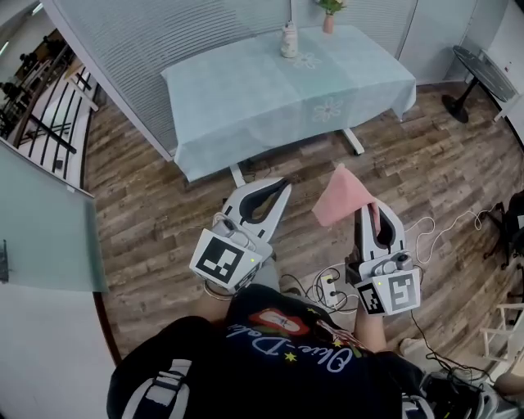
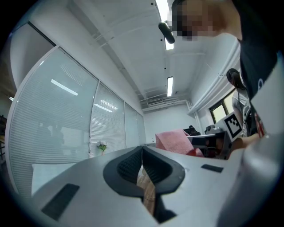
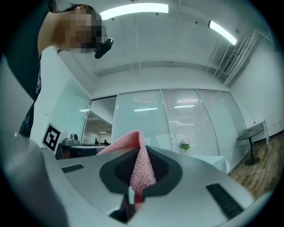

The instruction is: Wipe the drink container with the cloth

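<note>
Right hand-held gripper [image 1: 374, 214] clamped on pink cloth [image 1: 344, 196], pinched at one edge. Free part fanned out beyond jaws: judged soft, light, limp.
Left hand-held gripper [image 1: 281, 190] closed, nothing held.
Drink container [image 1: 289, 39] seen well ahead of both, upright on worktop [image 1: 246, 98]. Judged light and easily tipped; best steadied at body.

Bright ceiling strip lights [image 3: 133, 8], soft shadows, fisheye-warped edges — dark vignetted corners

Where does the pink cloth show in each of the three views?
Head view: pink cloth, centre right, in the right gripper's jaws.
Left gripper view: right of centre.
Right gripper view: centre, pinched between the jaws.
Shared landmark: the flower vase.
</note>
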`<state>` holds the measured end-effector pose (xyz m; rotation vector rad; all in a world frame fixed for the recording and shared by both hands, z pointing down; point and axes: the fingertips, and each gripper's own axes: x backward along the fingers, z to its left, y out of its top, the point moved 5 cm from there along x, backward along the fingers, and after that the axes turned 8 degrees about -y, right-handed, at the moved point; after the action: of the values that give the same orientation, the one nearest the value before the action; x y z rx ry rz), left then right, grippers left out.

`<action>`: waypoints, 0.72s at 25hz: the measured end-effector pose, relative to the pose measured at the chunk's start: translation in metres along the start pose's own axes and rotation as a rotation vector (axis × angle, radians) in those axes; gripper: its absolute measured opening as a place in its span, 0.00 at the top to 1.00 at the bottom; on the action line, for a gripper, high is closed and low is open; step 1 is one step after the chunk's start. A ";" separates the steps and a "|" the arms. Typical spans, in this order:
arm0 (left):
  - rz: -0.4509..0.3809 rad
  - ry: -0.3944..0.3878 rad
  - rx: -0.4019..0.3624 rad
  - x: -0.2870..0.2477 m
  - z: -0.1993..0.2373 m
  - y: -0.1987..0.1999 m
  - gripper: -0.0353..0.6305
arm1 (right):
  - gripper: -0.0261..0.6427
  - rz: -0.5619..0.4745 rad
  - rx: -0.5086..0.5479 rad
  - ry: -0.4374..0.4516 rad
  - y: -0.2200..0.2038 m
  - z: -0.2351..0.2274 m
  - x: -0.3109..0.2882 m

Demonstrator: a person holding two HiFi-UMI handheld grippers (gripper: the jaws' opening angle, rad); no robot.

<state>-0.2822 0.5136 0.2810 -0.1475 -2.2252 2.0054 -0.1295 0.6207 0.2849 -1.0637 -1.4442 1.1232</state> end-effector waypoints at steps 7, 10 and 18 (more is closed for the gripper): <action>-0.008 0.023 0.001 -0.008 0.016 -0.006 0.94 | 0.94 -0.007 0.008 0.024 -0.002 -0.004 -0.022; -0.029 0.023 -0.002 -0.021 0.032 -0.006 0.94 | 0.94 -0.021 -0.005 0.031 -0.009 -0.013 -0.036; -0.039 -0.002 0.014 -0.068 0.085 -0.016 0.94 | 0.94 -0.005 0.012 0.012 -0.015 -0.039 -0.099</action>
<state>-0.2295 0.4168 0.2854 -0.1005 -2.1976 2.0014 -0.0790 0.5261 0.2858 -1.0563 -1.4284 1.1184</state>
